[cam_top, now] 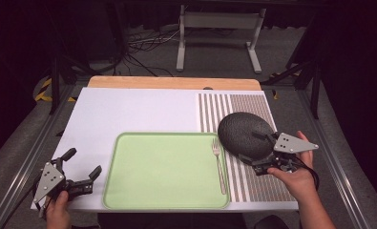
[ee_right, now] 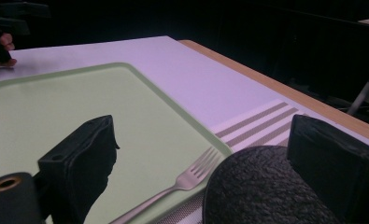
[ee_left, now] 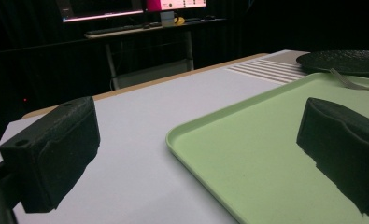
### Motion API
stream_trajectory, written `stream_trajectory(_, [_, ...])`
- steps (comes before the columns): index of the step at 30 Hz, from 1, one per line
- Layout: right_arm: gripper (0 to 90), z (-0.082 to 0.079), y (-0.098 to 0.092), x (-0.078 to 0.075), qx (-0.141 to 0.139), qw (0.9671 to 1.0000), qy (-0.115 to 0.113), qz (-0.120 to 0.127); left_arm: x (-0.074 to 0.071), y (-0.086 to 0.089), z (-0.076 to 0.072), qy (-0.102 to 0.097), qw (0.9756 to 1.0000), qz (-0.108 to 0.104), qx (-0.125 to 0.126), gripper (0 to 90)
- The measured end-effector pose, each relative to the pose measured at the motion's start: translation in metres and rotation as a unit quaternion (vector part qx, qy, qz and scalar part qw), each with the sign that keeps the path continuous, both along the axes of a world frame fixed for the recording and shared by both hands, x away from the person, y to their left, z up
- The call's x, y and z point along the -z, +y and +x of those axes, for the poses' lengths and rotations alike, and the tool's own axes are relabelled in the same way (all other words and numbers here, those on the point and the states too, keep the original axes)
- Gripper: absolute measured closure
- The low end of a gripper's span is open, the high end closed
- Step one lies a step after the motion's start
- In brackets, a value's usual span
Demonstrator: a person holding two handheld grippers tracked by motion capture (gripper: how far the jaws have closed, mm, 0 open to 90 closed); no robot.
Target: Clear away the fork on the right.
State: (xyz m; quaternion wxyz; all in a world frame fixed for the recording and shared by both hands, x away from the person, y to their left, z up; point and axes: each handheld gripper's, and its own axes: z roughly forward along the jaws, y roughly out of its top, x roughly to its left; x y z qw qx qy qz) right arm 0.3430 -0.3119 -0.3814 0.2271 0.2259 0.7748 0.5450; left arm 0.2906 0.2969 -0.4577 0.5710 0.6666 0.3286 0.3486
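A round black textured plate (cam_top: 243,133) lies on the striped mat, just right of a pale green tray (cam_top: 162,171). A silver fork (cam_top: 219,164) rests along the tray's right side, tines pointing away. My right gripper (cam_top: 258,152) is open at the plate's right edge. In the right gripper view, the plate (ee_right: 261,191) sits low between the jaws, close to the right one, with the fork (ee_right: 182,182) beside it. My left gripper (cam_top: 84,162) stands open and holds nothing at the table's front left. It faces the tray's (ee_left: 266,163) left rim.
A white board (cam_top: 129,112) covers the table, with a brown striped mat (cam_top: 253,186) on its right part. A wooden edge (cam_top: 174,82) runs along the back. A metal stand (cam_top: 219,28) and cables are on the floor beyond. Rails flank both sides.
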Motion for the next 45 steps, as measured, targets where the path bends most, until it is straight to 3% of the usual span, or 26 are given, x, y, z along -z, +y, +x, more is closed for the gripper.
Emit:
stream_trajectory(17, [9.4, -0.004, -0.028, 0.033, 0.014, 0.9992, -0.001, 0.037, 0.0, 0.0, 0.0, 0.0, 1.0, 0.0, 0.0, 0.1])
stream_trajectory(22, [9.4, -0.005, -0.031, 0.04, 0.011, 0.9996, -0.002, 0.027, 0.0, 0.0, 0.0, -0.001, 1.0, 0.0, 0.0, 0.0])
stream_trajectory(25, [9.5, -0.006, -0.034, 0.048, 0.008, 0.9994, -0.002, 0.035, 0.0, 0.0, 0.0, -0.001, 1.0, 0.0, 0.001, 0.0])
stream_trajectory(32, [9.7, -0.009, -0.037, 0.063, 0.008, 0.9991, 0.012, 0.04, -0.001, 0.001, 0.0, -0.003, 1.0, -0.001, 0.002, 0.1])
stream_trajectory(33, [9.6, -0.01, -0.038, 0.069, 0.01, 0.9993, 0.021, 0.03, -0.001, 0.002, 0.0, -0.003, 1.0, -0.001, 0.002, 0.1])
stream_trajectory(35, [9.6, -0.011, -0.037, 0.071, 0.01, 0.9994, 0.028, 0.017, -0.001, 0.002, 0.0, -0.004, 1.0, -0.001, 0.001, 0.1])
stream_trajectory(45, [9.3, -0.011, -0.037, 0.07, 0.018, 0.9991, 0.032, 0.023, -0.001, 0.002, 0.0, -0.003, 1.0, -0.003, 0.001, 0.0])
